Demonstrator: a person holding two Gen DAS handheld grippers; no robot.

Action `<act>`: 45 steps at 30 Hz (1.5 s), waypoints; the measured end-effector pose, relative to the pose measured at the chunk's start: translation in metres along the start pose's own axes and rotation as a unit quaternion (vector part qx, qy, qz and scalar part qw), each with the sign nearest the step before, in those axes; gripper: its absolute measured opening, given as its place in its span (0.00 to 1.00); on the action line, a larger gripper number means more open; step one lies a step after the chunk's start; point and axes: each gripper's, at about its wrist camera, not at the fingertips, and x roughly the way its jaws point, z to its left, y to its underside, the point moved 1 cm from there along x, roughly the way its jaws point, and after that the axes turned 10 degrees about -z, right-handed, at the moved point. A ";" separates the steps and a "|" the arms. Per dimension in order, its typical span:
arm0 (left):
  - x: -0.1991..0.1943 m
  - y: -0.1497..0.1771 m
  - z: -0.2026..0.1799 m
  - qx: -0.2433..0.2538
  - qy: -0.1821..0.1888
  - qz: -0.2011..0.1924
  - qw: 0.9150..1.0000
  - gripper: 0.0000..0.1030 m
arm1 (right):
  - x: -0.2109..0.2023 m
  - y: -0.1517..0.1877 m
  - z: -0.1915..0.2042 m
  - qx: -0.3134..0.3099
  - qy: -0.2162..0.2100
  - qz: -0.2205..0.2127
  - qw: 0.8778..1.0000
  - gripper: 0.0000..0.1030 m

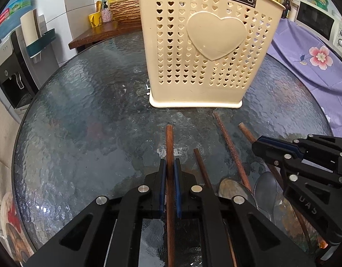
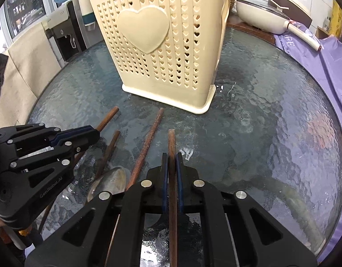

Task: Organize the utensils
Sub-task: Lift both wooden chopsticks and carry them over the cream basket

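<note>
We have each tool clamped on its own wooden chopstick: the left tool [image 1: 170, 166] grips the leftmost chopstick [image 1: 169, 142] between its blue pads, and the right tool [image 2: 171, 162] grips the rightmost chopstick [image 2: 171, 142] the same way. Both sticks point toward the cream holder [image 1: 206, 51] standing at the far side of the glass worktop [image 1: 81, 115]. To do this well, we judge each stick should be lifted clear, tipped upright and lowered through the holder's open top, keeping the two tools apart. Two more chopsticks [image 1: 228, 146] and two spoons [image 1: 265, 189] lie between them. The rippled glass looks slippery; a purple floral cloth [image 1: 304, 51] and a microwave [image 1: 320, 22] sit far right.
</note>
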 end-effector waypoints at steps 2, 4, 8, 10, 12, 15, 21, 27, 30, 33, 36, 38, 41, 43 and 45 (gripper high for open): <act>-0.001 -0.001 0.002 -0.004 0.002 -0.004 1.000 0.07 | -0.004 -0.001 -0.002 0.002 -0.003 -0.007 1.000 0.08; -0.004 -0.003 0.004 -0.008 0.004 -0.008 1.000 0.07 | -0.009 -0.004 -0.004 0.008 -0.007 -0.016 1.000 0.08; -0.013 -0.008 0.008 -0.018 0.014 -0.023 0.999 0.07 | -0.020 -0.008 -0.009 0.023 -0.020 -0.033 0.999 0.08; -0.019 -0.011 0.010 -0.023 0.020 -0.031 0.999 0.07 | -0.029 -0.012 -0.011 0.032 -0.031 -0.048 0.998 0.08; -0.028 -0.015 0.011 -0.028 0.027 -0.043 0.998 0.07 | -0.039 -0.017 -0.015 0.043 -0.044 -0.063 0.996 0.08; -0.043 -0.021 0.014 -0.034 0.037 -0.060 0.997 0.07 | -0.060 -0.026 -0.020 0.058 -0.064 -0.089 0.992 0.08; -0.069 -0.030 0.014 -0.041 0.057 -0.092 0.993 0.07 | -0.097 -0.039 -0.023 0.060 -0.083 -0.134 0.986 0.08; -0.094 -0.035 0.012 -0.044 0.073 -0.118 0.989 0.07 | -0.125 -0.043 -0.018 0.050 -0.095 -0.161 0.981 0.07; -0.107 -0.038 0.013 -0.044 0.079 -0.133 0.987 0.07 | -0.137 -0.044 -0.015 0.045 -0.098 -0.171 0.979 0.08; -0.122 -0.041 0.012 -0.042 0.084 -0.147 0.985 0.07 | -0.147 -0.045 -0.013 0.041 -0.102 -0.180 0.977 0.07; -0.135 -0.042 0.011 -0.038 0.087 -0.161 0.982 0.07 | -0.161 -0.045 -0.008 0.027 -0.104 -0.190 0.976 0.07; -0.146 -0.042 0.013 -0.039 0.089 -0.173 0.980 0.07 | -0.170 -0.045 -0.006 0.019 -0.106 -0.196 0.975 0.07; -0.160 -0.042 0.014 -0.039 0.097 -0.187 0.977 0.07 | -0.179 -0.046 -0.004 0.012 -0.108 -0.203 0.973 0.07; -0.167 -0.043 0.013 -0.036 0.100 -0.194 0.975 0.07 | -0.186 -0.046 -0.003 0.008 -0.110 -0.206 0.972 0.07; -0.174 -0.044 0.012 -0.032 0.098 -0.201 0.974 0.07 | -0.191 -0.047 -0.001 0.005 -0.113 -0.209 0.971 0.07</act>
